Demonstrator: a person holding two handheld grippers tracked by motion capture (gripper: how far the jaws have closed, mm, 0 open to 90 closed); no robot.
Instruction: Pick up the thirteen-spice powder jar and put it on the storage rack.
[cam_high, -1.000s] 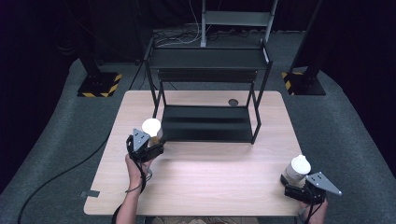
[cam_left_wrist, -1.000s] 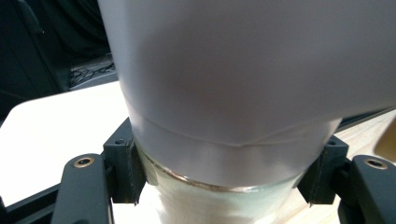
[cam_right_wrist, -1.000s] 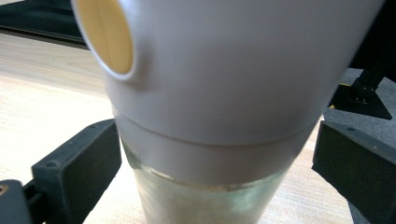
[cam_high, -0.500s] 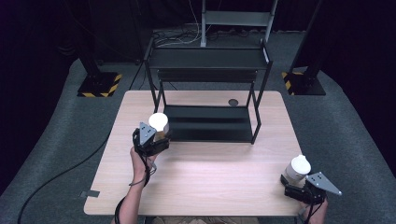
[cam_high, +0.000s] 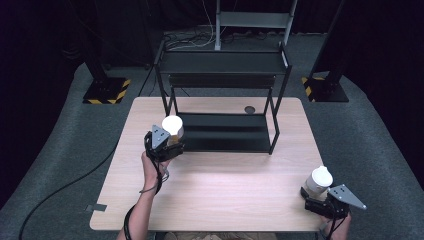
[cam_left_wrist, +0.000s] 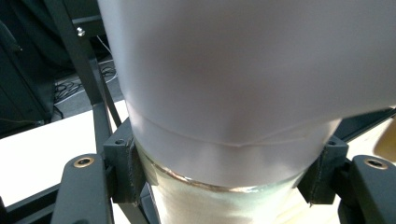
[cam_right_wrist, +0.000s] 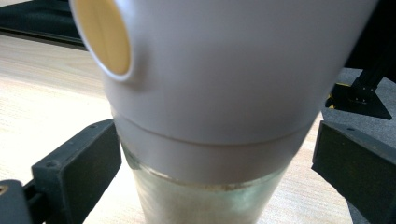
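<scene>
My left gripper (cam_high: 169, 144) is shut on a glass jar with a white domed lid (cam_high: 172, 125), held above the table by the left front leg of the black rack (cam_high: 220, 62). In the left gripper view both pads press the jar (cam_left_wrist: 224, 93) just under its lid. A second white-lidded jar (cam_high: 319, 180) stands on the table near the front right corner. My right gripper (cam_high: 320, 197) stands open around it. The right gripper view shows this jar (cam_right_wrist: 210, 93) with a round pour hole, and a small gap beside the right pad (cam_right_wrist: 355, 158).
The two-level black rack stands at the back middle of the wooden table (cam_high: 225, 185), its lower shelf (cam_high: 225, 132) bare. A small dark round hole (cam_high: 249, 109) lies in the tabletop behind the shelf. Stand bases with yellow-black stripes (cam_high: 105, 92) sit on the floor.
My left gripper has carried its jar to the right and away from the person, up to the rack's lower shelf. The right gripper and its jar have stayed put.
</scene>
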